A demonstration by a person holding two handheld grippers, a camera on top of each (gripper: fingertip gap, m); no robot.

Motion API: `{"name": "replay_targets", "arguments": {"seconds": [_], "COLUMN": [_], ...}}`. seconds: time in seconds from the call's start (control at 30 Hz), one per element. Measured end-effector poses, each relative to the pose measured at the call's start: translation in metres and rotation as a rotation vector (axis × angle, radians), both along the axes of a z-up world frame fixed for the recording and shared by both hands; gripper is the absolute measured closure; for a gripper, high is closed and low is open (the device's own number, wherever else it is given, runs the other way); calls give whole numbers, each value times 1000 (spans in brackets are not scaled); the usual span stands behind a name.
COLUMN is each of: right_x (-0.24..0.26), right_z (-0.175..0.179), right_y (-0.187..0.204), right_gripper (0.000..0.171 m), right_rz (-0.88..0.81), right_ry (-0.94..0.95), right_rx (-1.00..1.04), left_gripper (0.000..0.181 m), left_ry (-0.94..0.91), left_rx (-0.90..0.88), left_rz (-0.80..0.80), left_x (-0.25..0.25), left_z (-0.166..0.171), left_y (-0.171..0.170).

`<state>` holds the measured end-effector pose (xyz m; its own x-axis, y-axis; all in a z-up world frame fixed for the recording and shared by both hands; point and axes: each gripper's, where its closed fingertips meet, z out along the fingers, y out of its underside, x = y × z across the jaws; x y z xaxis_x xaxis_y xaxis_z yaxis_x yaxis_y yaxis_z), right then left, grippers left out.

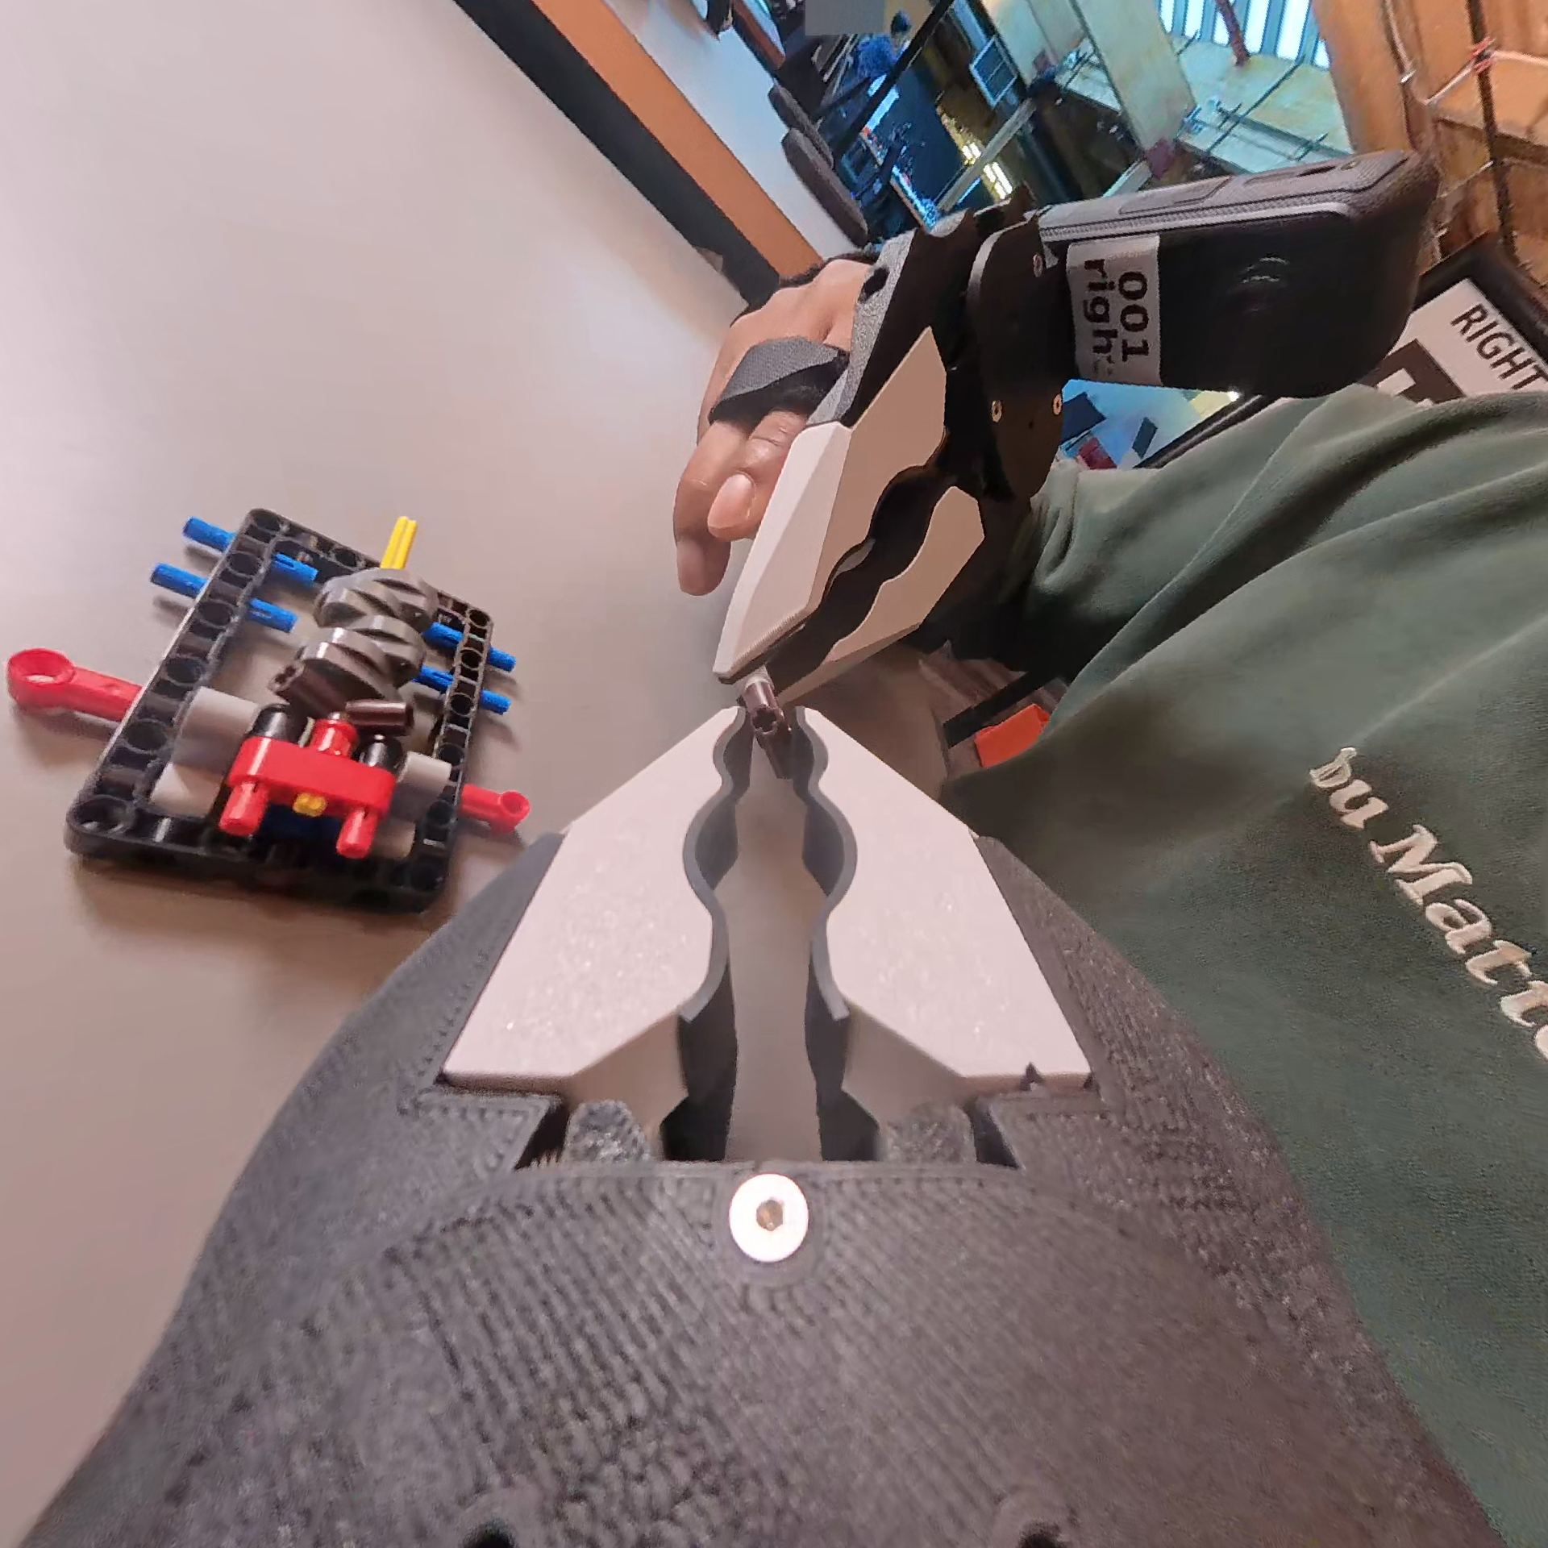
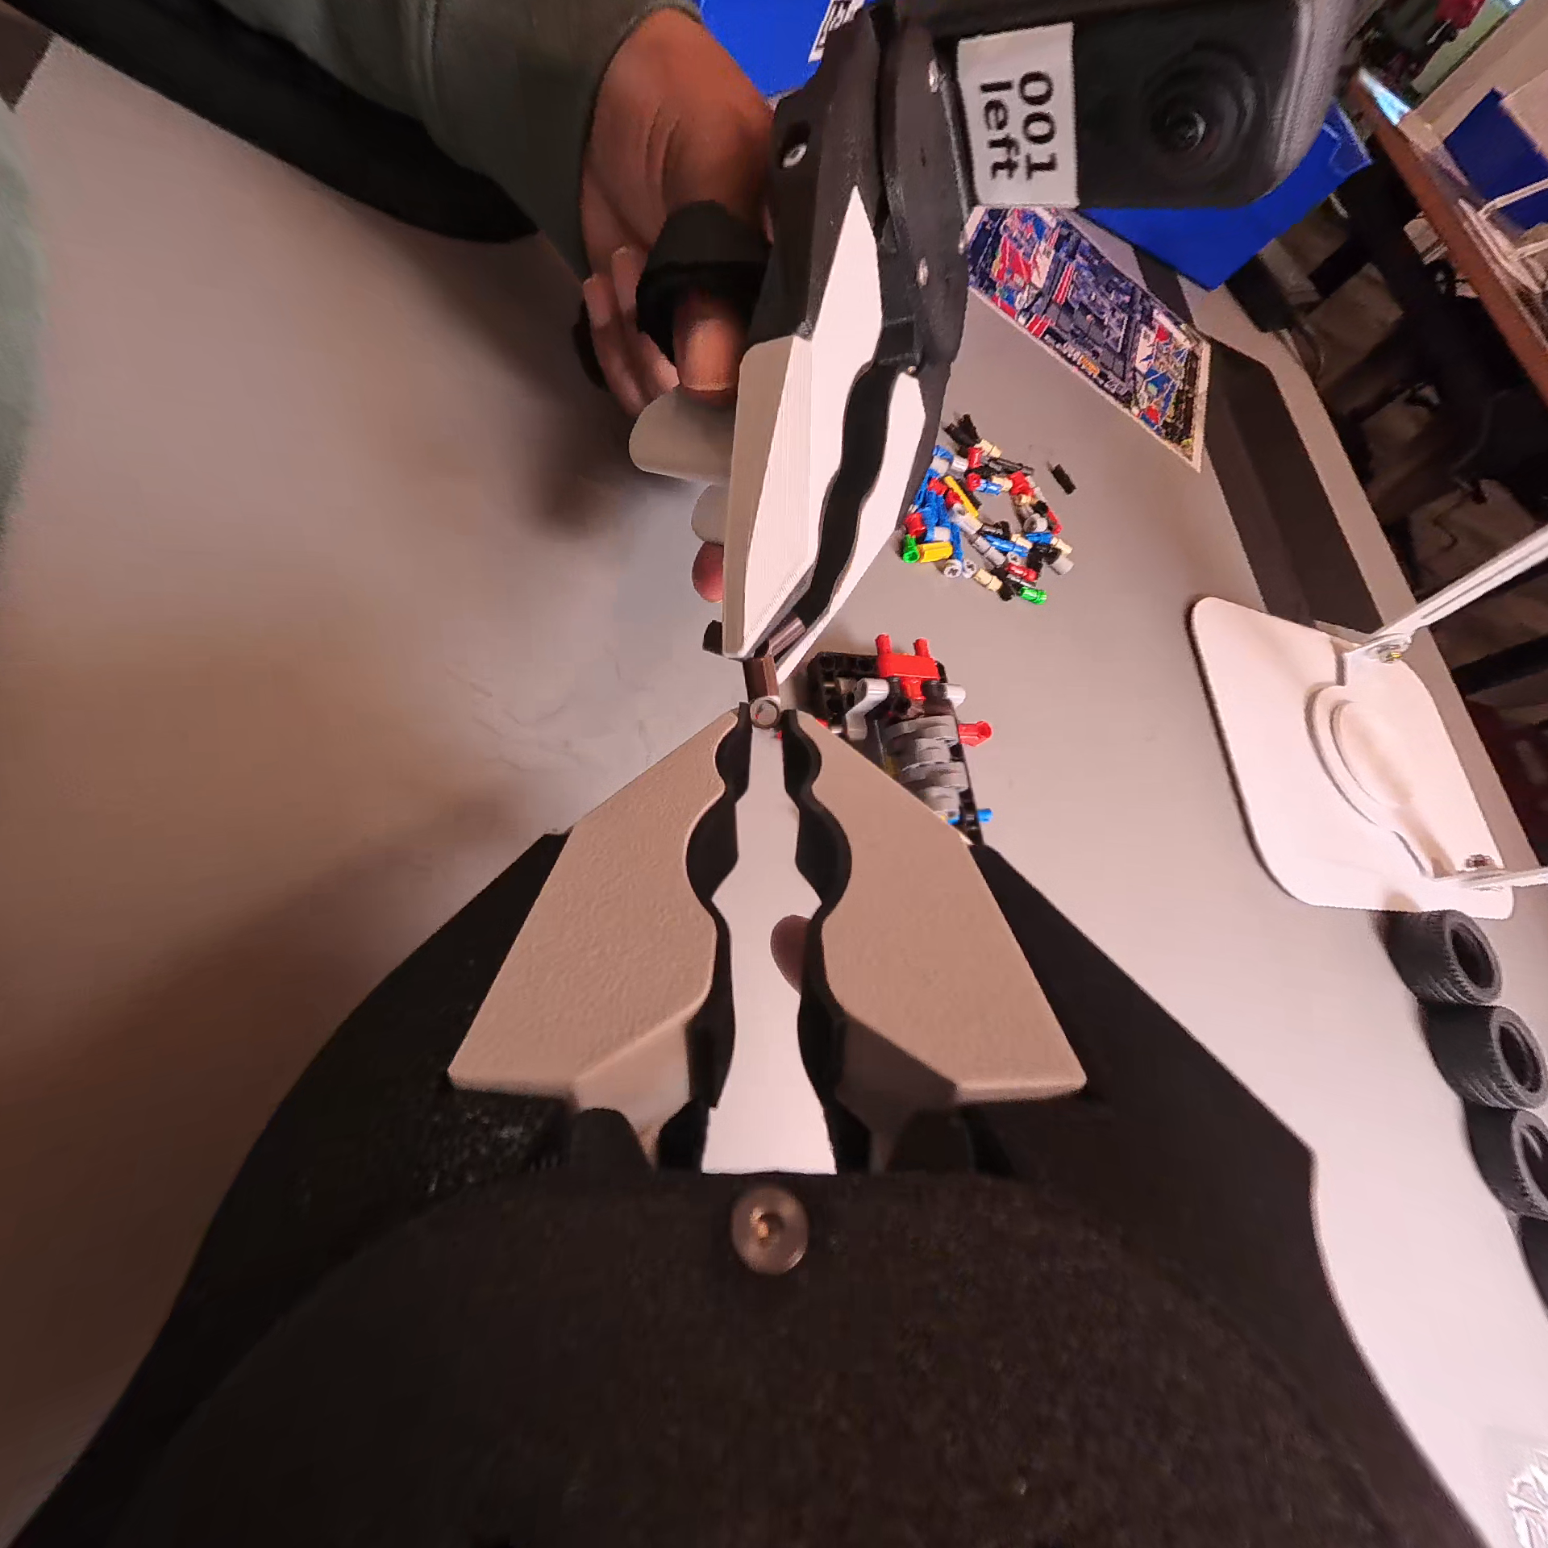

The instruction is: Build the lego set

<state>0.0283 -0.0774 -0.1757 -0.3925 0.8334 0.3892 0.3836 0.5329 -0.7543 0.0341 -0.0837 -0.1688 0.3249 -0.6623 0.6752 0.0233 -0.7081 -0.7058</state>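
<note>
My left gripper is shut on a small dark brown connector, held above the table. My right gripper comes in from the upper right, tip to tip with it, shut on a small dark pin that touches the connector. In the right wrist view my right gripper pinches the grey-ended pin, and the left gripper comes down from above with the brown piece. The part-built black frame with grey gears, red parts and blue pins lies on the table; it also shows behind the fingers.
A pile of small coloured parts and a printed booklet lie beyond the frame. A white lamp base and a row of black tyres are at the right. A person's green sleeve is close on the right. Less than 4 cm separates the two grippers' tips. Left tips and right tips are each some 35 cm from the white lamp base.
</note>
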Motion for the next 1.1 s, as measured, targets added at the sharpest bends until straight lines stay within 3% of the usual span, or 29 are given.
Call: {"name": "replay_targets", "arguments": {"seconds": [0.1, 0.23, 0.33, 0.43, 0.57, 0.63, 0.73, 0.83, 1.1], "right_x": [-1, -2, -1, 1, 3, 0, -3, -3, 1], "right_z": [3, 38, 47, 58, 70, 66, 49, 45, 33], "right_y": [0, 0, -9, -19, -22, -12, 4, 9, 3], "right_gripper": [166, 163, 152, 163, 165, 165, 166, 166, 167], "right_rz": [7, 46, 102, 159, 174, 103, -28, -68, -64], "right_ry": [19, 185, 233, 291, 311, 240, 73, 5, -79], "right_rx": [-65, -285, -378, -449, -510, -559, -660, -790, -725], "left_gripper": [174, 175, 175, 175, 174, 171, 160, 152, 159], "left_ry": [-46, -224, -322, -406, -462, -359, -45, 207, 351], "left_rx": [1, 5, -11, -8, -11, 64, 283, 443, 526], "left_rz": [-9, -39, -96, -123, -120, -29, 118, 145, 103], "left_x": [-1, -4, 3, 6, 6, 2, -10, -12, 0], "left_z": [7, 34, 44, 58, 67, 61, 47, 36, 23], "left_y": [0, -1, -10, -14, -16, -5, 11, 14, 9]}}
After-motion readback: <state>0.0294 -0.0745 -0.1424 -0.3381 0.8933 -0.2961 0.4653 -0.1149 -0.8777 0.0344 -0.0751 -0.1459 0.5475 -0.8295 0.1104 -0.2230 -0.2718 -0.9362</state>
